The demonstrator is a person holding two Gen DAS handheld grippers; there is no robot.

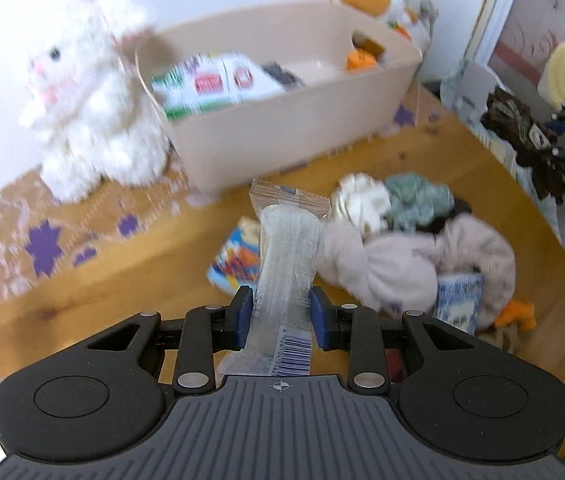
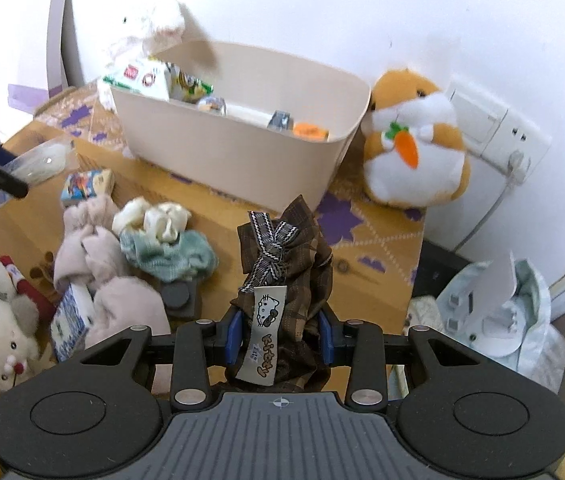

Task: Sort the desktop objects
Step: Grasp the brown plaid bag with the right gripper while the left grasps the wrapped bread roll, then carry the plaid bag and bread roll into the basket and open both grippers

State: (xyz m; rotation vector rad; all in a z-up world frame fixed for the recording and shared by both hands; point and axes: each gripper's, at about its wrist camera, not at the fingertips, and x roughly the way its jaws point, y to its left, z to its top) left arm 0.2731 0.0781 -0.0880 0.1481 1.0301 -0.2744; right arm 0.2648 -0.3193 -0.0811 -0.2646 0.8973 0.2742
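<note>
My left gripper (image 1: 281, 304) points steeply down over the wooden desk (image 1: 130, 280), its 2 blue pads clamped on a clear snack packet (image 1: 288, 248) that stands up between them, barcode end toward the camera. The packet hangs above the desk, in front of the beige bin (image 1: 282, 136). My right gripper (image 2: 279, 330) tilts down the same way, its jaws closed on a brown plaid cloth item (image 2: 294, 264) with a striped bow and a cartoon-cat tag; it too is lifted off the desk, just before the bin.

Below the grippers lies a pile: a pink fluffy cloth (image 1: 398, 268), a teal scrunchie (image 1: 418, 196), a cream scrunchie (image 1: 358, 198) and a colourful little box (image 1: 234, 256) beside the packet. A blue-and-white box (image 1: 458, 300) sits half buried in the pink cloth. The bin already holds a green-and-white pack (image 1: 206, 84) and small orange pieces. A white plush (image 1: 90, 96) stands left of the bin, an orange hamster plush (image 2: 414, 140) with a carrot to its right against the wall. In the right wrist view, a small white plush (image 2: 2, 320) lies at the desk's near left edge.

The left wrist view is blurred, so print on the bin's contents is unreadable. A dark flat object under the teal scrunchie is partly hidden; I cannot tell what it is.
</note>
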